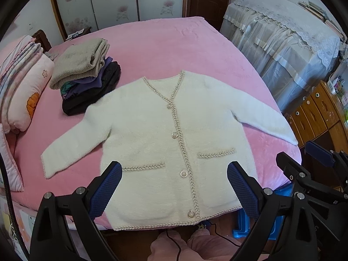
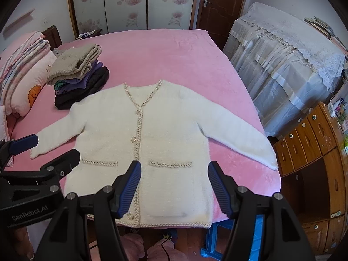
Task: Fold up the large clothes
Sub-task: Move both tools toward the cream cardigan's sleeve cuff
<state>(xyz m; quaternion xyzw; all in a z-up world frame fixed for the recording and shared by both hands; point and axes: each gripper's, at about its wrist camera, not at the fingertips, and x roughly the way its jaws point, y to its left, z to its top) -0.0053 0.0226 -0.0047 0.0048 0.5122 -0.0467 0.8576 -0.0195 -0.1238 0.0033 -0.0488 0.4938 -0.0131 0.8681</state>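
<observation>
- Nearest the camera: the left gripper (image 1: 174, 191) and the right gripper (image 2: 174, 187) hang over the near edge of the bed (image 1: 174, 43), both angled down. Each shows blue ribbed pads on black fingers.
- Jaw state: both sets of jaws stand wide apart and hold nothing. No fabric lies between the pads; the garment is below and beyond them.
- Task item: the white cardigan (image 1: 152, 134) lies flat on the bed, front up and buttoned, just ahead of both jaws. Its hem (image 1: 161, 224) sits at the bed edge directly beneath the jaws and slightly overhangs it. The left sleeve (image 1: 71, 145) extends out to the left of the left jaws; the right sleeve (image 2: 243, 141) extends out to the right of the right jaws.
- Beyond the jaws, far left: a stack of folded clothes (image 1: 84, 74) rests close to the cardigan's left shoulder, with pillows (image 1: 24, 82) further left.
- Judged step: the fold is not yet begun; a grasp on a sleeve or the hem comes first.
- Risk: the fluffy knit is thick, so a shallow pinch may catch only the top layer and pull the front away from the back.
- Risk: tugging the overhanging hem toward the jaws may drag the cardigan off the bed.
- Risk: sweeping the left sleeve inward may brush the folded stack and topple it.
- Risk: uneven lift by the two jaws would skew the fold line.
</observation>
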